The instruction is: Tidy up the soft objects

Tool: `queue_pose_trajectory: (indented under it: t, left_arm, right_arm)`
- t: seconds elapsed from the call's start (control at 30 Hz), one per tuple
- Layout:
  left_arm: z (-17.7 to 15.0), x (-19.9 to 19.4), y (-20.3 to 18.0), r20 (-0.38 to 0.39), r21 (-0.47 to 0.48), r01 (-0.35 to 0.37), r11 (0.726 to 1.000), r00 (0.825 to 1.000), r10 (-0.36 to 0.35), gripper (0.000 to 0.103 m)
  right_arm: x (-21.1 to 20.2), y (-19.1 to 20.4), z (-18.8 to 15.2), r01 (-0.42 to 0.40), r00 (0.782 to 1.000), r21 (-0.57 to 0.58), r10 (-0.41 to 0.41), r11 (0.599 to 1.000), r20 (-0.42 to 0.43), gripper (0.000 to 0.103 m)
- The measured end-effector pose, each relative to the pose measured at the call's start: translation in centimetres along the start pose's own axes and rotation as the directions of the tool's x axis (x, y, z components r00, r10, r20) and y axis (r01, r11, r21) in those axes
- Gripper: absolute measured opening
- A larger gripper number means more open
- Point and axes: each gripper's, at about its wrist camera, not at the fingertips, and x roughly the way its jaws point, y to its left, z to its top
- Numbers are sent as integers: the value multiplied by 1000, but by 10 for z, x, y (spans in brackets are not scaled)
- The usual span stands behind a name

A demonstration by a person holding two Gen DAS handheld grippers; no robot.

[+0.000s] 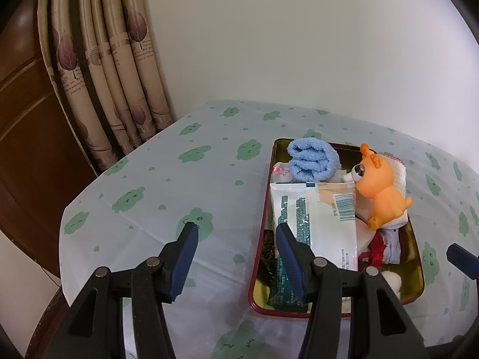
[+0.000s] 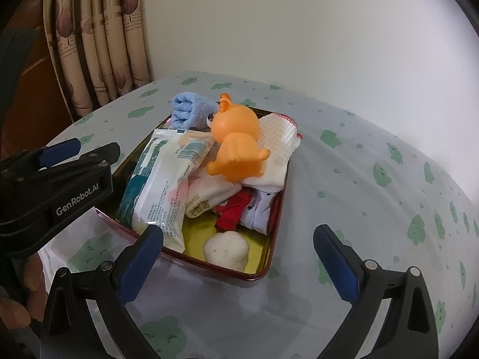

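Shallow rectangular metal tin with red rim and gold inside (image 2: 271, 264) is sitting on the tabletop covered by a pale cloth with green cloud prints (image 2: 359, 161), toward the far-right part, long side running away from the cameras.

Tin is crowded:
- rolled light-blue fuzzy towel (image 1: 312, 161) is overhanging the far-left corner of the tin
- orange rubber big-eyed toy animal (image 2: 238, 137) is standing upright on the pile, far half
- white waffle-weave cloth with red stitched edge (image 2: 277, 146) is spilling over the tin's right rim
- white-and-teal plastic tissue packs (image 2: 163, 188) are leaning along the left wall
- red fabric piece (image 2: 232, 214) and white star-print cloth (image 2: 259, 212) are lying mid-tin
- white fluffy ball (image 2: 226, 249) is sitting at the near end on bare gold floor

Left gripper (image 1: 236, 261) is hanging open and empty, right finger above the tin's left rim, left finger over bare cloth. Right gripper (image 2: 238, 261) is spread wide and empty, straddling the tin's near-right corner, not touching.

Open room: the whole left half of the tabletop and the right strip are bare cloth. Back edge is meeting a plain wall; far-left corner is butting beige leaf-print curtains (image 1: 113, 68).
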Motion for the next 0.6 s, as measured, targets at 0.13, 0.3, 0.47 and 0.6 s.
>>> queue_pose_trajectory:
  t: [0.13, 0.3, 0.47, 0.6]
  left_arm:
    - [0, 0, 0, -5, 1, 2, 1000, 1000, -2, 55]
    - [0, 0, 0, -4, 3, -1, 1000, 1000, 1, 55]
    - [0, 0, 0, -3, 4, -4, 1000, 1000, 4, 55]
    - [0, 0, -1, -2, 10, -5, 1000, 1000, 5, 55]
  right_arm:
    - [1, 1, 0, -2, 1000, -3, 2, 1000, -3, 100]
    - [3, 0, 0, -2, 1000, 6, 2, 1000, -8, 100]
    - [4, 0, 0, -5, 1000, 6, 5, 1000, -11, 100]
    - [6, 1, -2, -9, 1000, 6, 9, 1000, -16, 100]
